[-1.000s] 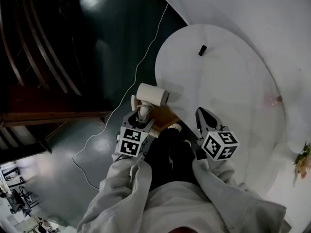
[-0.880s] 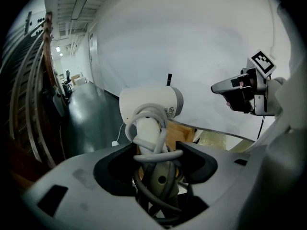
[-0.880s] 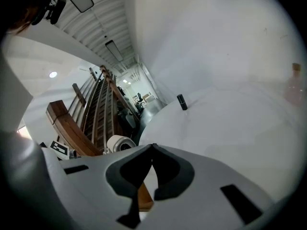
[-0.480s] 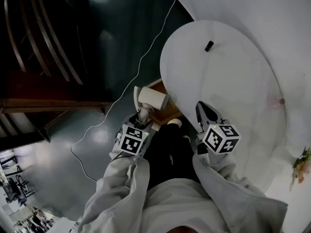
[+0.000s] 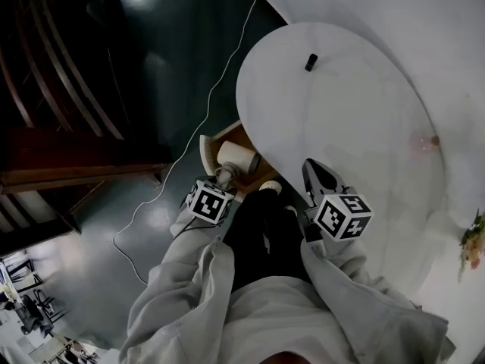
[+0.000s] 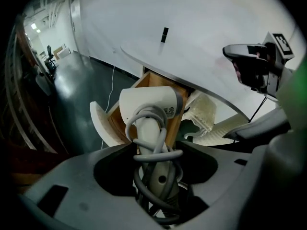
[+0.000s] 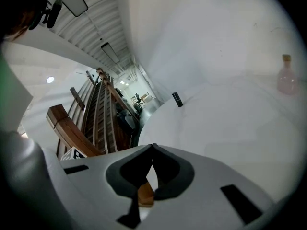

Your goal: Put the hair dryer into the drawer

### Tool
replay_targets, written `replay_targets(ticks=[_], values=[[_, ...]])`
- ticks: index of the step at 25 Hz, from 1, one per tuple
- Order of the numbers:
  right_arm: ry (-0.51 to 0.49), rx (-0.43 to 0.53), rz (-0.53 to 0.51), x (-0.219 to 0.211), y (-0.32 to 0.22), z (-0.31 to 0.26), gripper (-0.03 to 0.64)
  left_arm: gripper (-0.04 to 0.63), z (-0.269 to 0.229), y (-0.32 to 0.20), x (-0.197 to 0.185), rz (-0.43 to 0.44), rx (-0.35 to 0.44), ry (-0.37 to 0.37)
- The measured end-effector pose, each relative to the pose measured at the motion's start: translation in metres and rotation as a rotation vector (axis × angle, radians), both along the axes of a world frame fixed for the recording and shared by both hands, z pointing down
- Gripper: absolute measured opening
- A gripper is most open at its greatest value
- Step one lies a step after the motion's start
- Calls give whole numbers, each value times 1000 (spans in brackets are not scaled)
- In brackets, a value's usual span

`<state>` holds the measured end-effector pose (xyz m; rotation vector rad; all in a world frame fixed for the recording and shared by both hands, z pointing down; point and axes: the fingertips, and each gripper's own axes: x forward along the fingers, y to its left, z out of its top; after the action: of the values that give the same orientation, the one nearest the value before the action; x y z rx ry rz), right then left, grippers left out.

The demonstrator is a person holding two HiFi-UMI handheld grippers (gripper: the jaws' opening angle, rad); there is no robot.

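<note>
My left gripper (image 5: 222, 179) is shut on the handle of the white hair dryer (image 5: 236, 157), whose grey cord is wound round that handle. It points steeply down over the open wooden drawer (image 5: 262, 176) under the edge of the white oval table (image 5: 356, 120). In the left gripper view the hair dryer (image 6: 148, 107) stands between the jaws of the left gripper (image 6: 156, 147), its head just above the drawer (image 6: 144, 79). My right gripper (image 5: 318, 177) hovers over the table's near edge. In its own view the right gripper (image 7: 152, 147) is shut with nothing in it.
A small black object (image 5: 311, 61) and a pink bottle (image 7: 287, 75) stand on the table. A white cable (image 5: 216, 101) runs across the dark floor. A wooden railing (image 5: 76, 165) is at the left. The person's dark legs are between the grippers.
The left gripper has sunk with the hair dryer and tipped more steeply down, bringing the dryer's head to the drawer opening. The right gripper has stayed put.
</note>
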<state>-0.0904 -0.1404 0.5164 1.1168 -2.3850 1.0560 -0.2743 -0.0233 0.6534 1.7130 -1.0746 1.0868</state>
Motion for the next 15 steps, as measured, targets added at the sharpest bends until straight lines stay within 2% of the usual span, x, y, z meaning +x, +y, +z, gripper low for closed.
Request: replay_targets(ticks=[2, 6, 12, 15], values=[[-5, -2, 12, 3, 1, 0, 50, 256, 6, -6, 4, 15, -8, 6], [-16, -12, 32, 4, 5, 0, 49, 257, 13, -19, 16, -7, -68, 98], [-28, -24, 82, 10, 8, -2, 50, 258, 23, -42, 17, 47, -106, 88], [-25, -27, 117, 20, 8, -1, 51, 258, 29, -54, 23, 25, -113, 126]])
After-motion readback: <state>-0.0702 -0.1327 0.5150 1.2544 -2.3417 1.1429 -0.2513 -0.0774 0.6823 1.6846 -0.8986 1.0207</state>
